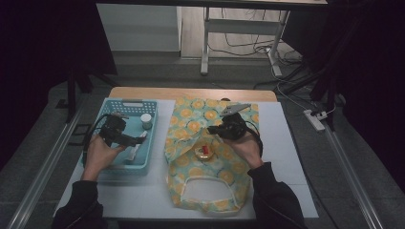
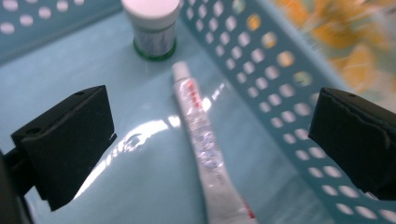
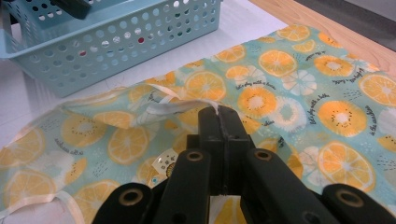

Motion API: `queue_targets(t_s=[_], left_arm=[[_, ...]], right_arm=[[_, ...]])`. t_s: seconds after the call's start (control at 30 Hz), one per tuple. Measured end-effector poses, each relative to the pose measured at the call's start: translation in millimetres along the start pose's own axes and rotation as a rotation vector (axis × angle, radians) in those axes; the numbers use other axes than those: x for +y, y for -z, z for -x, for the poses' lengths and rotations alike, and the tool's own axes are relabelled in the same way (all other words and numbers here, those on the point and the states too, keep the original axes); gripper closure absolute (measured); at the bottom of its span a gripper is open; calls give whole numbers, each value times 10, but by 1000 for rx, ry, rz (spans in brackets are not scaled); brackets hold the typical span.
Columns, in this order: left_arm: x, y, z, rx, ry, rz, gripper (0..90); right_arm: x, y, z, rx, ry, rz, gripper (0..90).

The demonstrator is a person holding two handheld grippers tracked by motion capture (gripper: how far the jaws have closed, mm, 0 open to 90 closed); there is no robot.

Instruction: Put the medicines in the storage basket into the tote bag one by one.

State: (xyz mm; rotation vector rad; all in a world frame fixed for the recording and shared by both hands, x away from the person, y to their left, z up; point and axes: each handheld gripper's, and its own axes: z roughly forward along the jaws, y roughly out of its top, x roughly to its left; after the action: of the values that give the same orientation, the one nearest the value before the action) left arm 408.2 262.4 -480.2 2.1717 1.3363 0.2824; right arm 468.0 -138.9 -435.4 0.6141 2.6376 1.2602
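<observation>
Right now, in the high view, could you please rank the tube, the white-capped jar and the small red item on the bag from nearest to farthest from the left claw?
1. Tube: in the basket, right at the left claw.
2. White-capped jar: basket's far right corner.
3. Small red item: on the fruit-print bag, to the right.
</observation>
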Motion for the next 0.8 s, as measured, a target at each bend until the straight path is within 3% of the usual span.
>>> queue_targets(t_s=[0.2,0.47,0.6,0.8], left_arm=[[24,-182,-30,-4,-17,-92,2],[15,-328,-54,-7,-8,-172,23],[-3,-355,-41,12,-17,-202,114],[-7,-404,-13,33,-37,-243,344]], right_arm=[[2,5,-2,1,1,1,900],[0,1,-1,2,1,2,900],[1,-1,-5,5,1,0,900],[-3,-6,1,6,3,-5,900]])
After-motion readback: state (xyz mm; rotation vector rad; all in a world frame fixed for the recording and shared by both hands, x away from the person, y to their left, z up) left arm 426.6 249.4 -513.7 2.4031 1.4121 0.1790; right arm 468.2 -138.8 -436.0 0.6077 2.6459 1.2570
